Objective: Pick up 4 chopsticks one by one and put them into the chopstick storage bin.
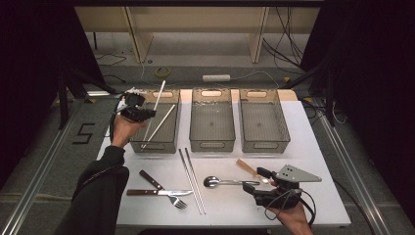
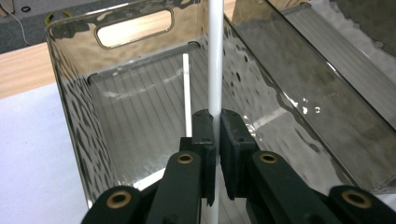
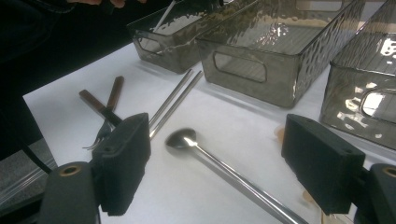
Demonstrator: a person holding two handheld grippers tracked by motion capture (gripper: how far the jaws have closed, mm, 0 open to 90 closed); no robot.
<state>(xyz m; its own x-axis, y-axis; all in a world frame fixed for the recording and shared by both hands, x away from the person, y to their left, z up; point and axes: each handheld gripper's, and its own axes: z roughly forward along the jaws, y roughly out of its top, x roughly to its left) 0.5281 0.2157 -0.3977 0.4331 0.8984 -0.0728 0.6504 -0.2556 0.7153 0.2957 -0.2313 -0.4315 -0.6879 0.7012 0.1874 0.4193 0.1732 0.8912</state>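
Observation:
My left gripper (image 1: 152, 113) hangs over the left smoked-plastic bin (image 1: 154, 147) and is shut on a white chopstick (image 1: 159, 95) that stands steeply, its upper end above the bin's far rim. In the left gripper view the pads (image 2: 205, 128) pinch this white chopstick (image 2: 215, 56), and a second white chopstick (image 2: 187, 93) lies inside the bin (image 2: 70, 93). That second chopstick (image 1: 159, 126) leans across the bin. My right gripper (image 1: 257, 180) rests low at the table's front right and is open. A metal spoon (image 3: 182, 139) lies on the table, its handle running between the spread jaws.
Two empty bins, middle (image 1: 211, 145) and right (image 1: 263, 145), stand beside the left one. A pair of metal chopsticks (image 1: 192, 181), a fork (image 1: 177, 200) and a wooden-handled knife (image 1: 156, 192) lie at the front. A wooden utensil (image 1: 246, 168) lies by the right gripper.

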